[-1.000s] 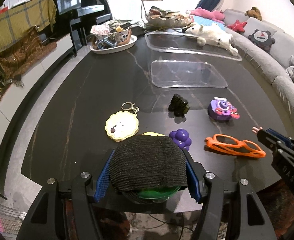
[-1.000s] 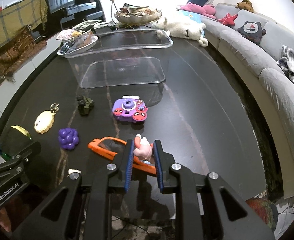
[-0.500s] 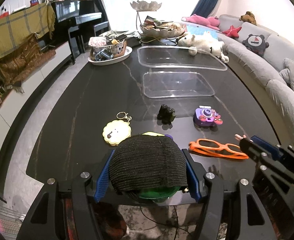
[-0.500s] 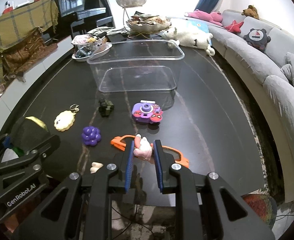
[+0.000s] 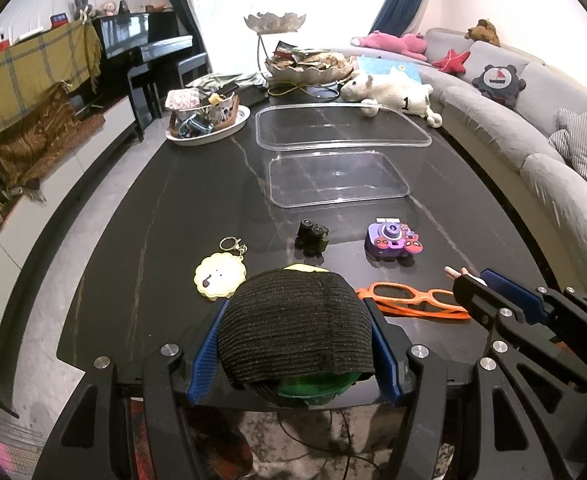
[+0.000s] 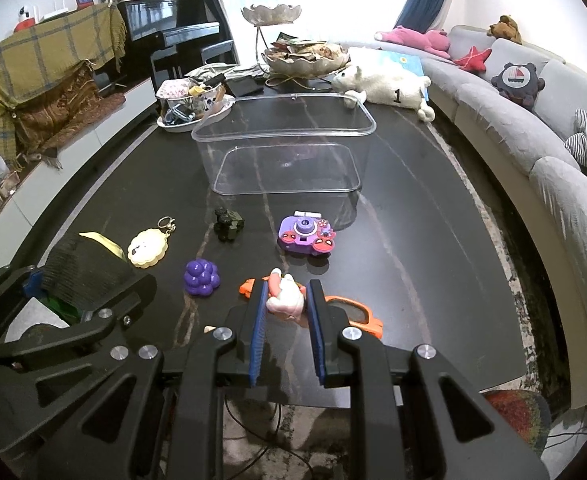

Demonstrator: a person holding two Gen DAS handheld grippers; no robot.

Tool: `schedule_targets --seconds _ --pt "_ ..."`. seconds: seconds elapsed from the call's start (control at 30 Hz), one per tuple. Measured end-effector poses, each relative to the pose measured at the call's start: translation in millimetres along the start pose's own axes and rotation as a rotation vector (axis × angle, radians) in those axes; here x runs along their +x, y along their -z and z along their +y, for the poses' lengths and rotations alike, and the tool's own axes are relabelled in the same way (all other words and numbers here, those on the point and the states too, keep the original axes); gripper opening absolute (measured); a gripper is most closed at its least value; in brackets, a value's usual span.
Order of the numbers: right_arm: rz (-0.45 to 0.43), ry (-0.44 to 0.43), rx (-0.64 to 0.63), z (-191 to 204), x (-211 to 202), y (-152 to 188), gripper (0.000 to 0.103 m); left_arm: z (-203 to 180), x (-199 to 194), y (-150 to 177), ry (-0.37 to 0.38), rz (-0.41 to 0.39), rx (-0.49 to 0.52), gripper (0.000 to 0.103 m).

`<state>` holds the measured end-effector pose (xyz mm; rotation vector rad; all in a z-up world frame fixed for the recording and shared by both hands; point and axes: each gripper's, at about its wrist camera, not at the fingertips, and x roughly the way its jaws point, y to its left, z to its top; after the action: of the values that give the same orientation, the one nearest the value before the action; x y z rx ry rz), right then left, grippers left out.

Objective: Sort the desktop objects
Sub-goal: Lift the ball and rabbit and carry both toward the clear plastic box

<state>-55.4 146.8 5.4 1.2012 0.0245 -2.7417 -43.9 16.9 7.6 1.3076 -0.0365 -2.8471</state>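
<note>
Up off the worktop (image 6: 413, 264) now, my left claw (image 5: 295, 340) pinching the black knit hat (image 5: 293, 328) and right claw (image 6: 287, 312) the pink figure (image 6: 285, 300), both lifted, bin-bound I reckon.

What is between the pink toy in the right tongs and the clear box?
The purple toy camera sits on the table between the pink toy held in the right tongs and the clear box. It is low; the box's open top looks unobstructed.

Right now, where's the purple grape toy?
In the right wrist view the purple grape toy lies on the table, left of the orange glasses, between the yellow keychain and the right gripper.
</note>
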Motion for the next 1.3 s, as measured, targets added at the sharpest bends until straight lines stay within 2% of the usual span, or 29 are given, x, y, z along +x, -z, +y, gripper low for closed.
schedule_targets --seconds 0.47,0.73,1.13,1.3 --pt "-0.009 0.004 -0.004 0 -7 -15 0.017 -2 -13 -16 -0.021 -0.025 -0.011 0.060" --pt "-0.025 -0.010 0.012 -8 -10 -34 0.017 -4 -16 -36 -0.022 -0.051 -0.039 0.060" --pt "-0.043 -0.027 0.029 -11 -9 -64 0.017 -6 -18 -69 -0.035 -0.086 -0.013 0.059" --pt "-0.043 -0.018 0.024 -10 -6 -77 0.017 -4 -13 -84 -0.027 -0.074 -0.010 0.059"
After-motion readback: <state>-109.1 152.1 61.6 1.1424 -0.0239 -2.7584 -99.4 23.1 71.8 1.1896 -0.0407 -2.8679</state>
